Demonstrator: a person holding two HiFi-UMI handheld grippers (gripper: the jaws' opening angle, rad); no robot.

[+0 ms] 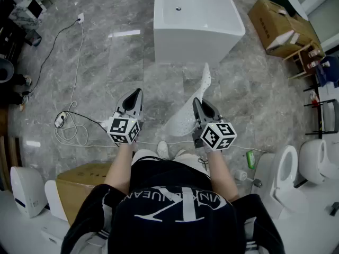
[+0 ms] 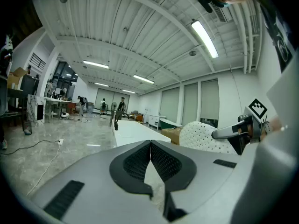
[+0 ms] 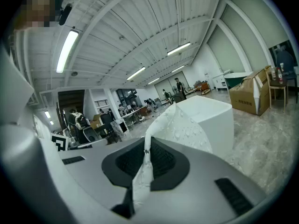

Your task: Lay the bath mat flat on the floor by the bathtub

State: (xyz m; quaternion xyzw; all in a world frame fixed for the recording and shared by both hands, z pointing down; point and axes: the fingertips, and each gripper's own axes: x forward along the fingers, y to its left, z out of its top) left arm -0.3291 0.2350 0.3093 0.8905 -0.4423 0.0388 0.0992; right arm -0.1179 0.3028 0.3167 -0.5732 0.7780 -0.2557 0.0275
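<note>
The white perforated bath mat (image 1: 192, 110) hangs crumpled in the air in front of me, between my knees and the white bathtub (image 1: 196, 20). My right gripper (image 1: 197, 102) is shut on the mat's edge; in the right gripper view the mat (image 3: 180, 125) is pinched between the jaws (image 3: 148, 146) and rises toward the tub (image 3: 212, 115). To the left of the mat, my left gripper (image 1: 139, 93) is held at the same height, apart from it. Its jaws (image 2: 150, 146) are shut with nothing between them. The left gripper view shows the mat (image 2: 203, 135) off to its right.
A white cable (image 1: 74, 126) and power strip trail over the grey marble floor at left. Cardboard boxes (image 1: 278, 25) stand right of the tub, another box (image 1: 85, 181) at my left. A toilet (image 1: 283, 173) and a green bottle (image 1: 250, 159) are at right.
</note>
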